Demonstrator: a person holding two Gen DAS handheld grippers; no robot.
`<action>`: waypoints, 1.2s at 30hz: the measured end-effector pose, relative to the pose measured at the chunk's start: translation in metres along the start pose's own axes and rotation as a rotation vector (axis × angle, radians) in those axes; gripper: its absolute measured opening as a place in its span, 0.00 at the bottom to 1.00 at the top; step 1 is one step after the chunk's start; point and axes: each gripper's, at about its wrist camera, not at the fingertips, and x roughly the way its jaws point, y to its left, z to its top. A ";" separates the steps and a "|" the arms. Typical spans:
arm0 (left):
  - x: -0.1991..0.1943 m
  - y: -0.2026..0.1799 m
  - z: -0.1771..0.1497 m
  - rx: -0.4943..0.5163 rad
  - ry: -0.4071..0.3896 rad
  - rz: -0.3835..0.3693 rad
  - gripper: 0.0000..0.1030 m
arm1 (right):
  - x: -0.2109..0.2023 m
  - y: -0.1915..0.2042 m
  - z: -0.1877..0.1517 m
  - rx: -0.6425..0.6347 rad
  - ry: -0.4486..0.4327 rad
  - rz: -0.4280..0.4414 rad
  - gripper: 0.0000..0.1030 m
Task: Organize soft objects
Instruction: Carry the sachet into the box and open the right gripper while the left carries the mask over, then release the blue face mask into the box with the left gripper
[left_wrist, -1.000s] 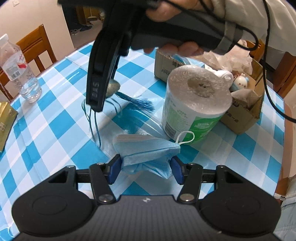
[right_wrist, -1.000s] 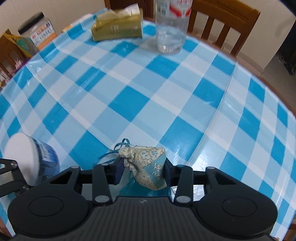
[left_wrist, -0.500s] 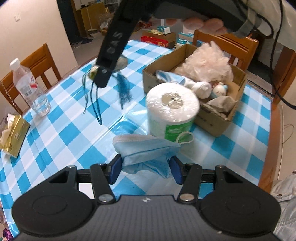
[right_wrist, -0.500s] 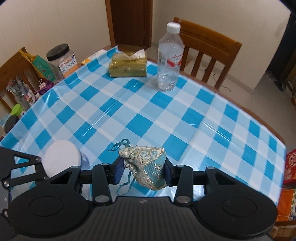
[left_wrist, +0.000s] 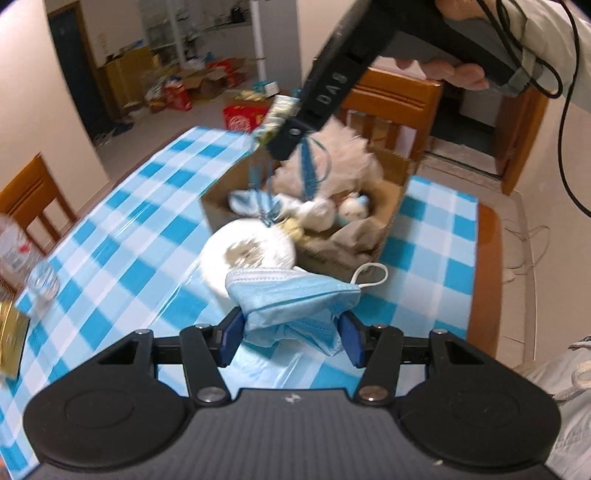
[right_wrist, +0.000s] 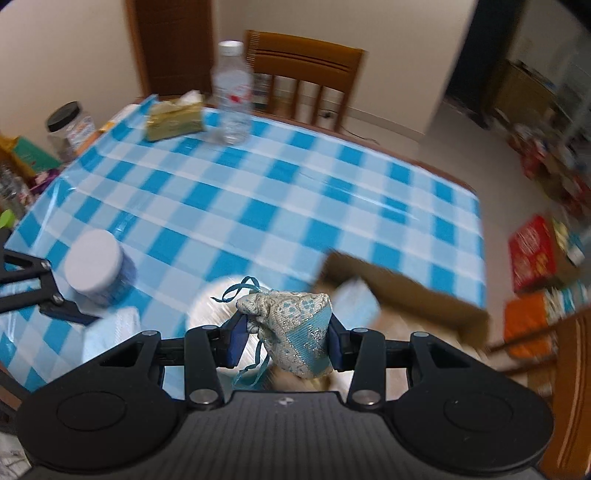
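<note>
Carrying both soft items upward off the worktop (left_wrist: 140, 229): left gripper (left_wrist: 290, 332) jaws clamped on the mask (left_wrist: 291, 299), right gripper (right_wrist: 284, 338) jaws clamped on the pouch (right_wrist: 295, 325), now risen over the box (left_wrist: 388, 221), where release likely follows.

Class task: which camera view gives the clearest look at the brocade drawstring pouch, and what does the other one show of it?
The right wrist view: the pouch fills the centre, clamped in the right gripper. The left wrist view shows only a blurred sliver beside that gripper, cords dangling.
</note>
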 end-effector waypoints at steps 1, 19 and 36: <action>0.001 -0.004 0.003 0.008 -0.007 -0.008 0.53 | -0.006 -0.008 -0.010 0.019 0.005 -0.019 0.47; 0.047 -0.052 0.070 -0.012 0.004 0.014 0.53 | 0.008 -0.111 -0.119 0.155 0.092 -0.060 0.82; 0.108 -0.040 0.119 -0.069 -0.037 0.143 0.86 | -0.001 -0.135 -0.151 0.251 -0.003 -0.025 0.96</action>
